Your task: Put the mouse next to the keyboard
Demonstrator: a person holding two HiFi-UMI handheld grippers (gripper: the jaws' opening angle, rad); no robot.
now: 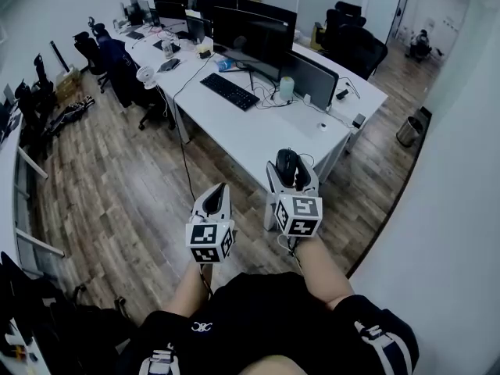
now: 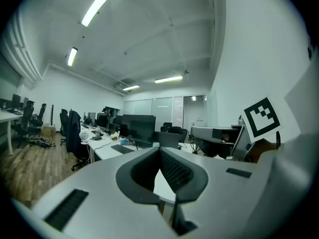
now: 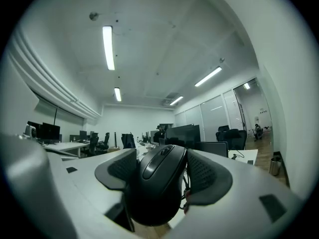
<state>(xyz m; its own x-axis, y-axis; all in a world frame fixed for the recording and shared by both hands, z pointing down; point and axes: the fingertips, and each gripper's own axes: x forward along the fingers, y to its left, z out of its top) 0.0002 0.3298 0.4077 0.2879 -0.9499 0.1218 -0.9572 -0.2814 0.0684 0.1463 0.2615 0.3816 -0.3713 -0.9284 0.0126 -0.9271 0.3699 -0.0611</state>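
The right gripper's (image 1: 291, 170) jaws stand wide, clamped on the black mouse (image 3: 159, 183) between their pads. The left gripper's (image 1: 218, 192) jaws are closed together on nothing. Well ahead of both jaws the keyboard (image 1: 229, 91) lies on the white counter (image 1: 258, 135), so carry the mouse level with a firm grip and set it on bare counter just beside the keyboard.

Mouse (image 3: 158, 180): black, with a scroll wheel on top. It is clamped on both flanks between the fingers (image 3: 209, 176) of the right gripper (image 3: 160, 154), nose pointing away, resting on no surface. It is held in the air by the near corner of the bench (image 1: 258, 135).

Keyboard (image 1: 229, 91): black, lying flat on the bench and set diagonally. It is farther off and to the left, well apart from the mouse.
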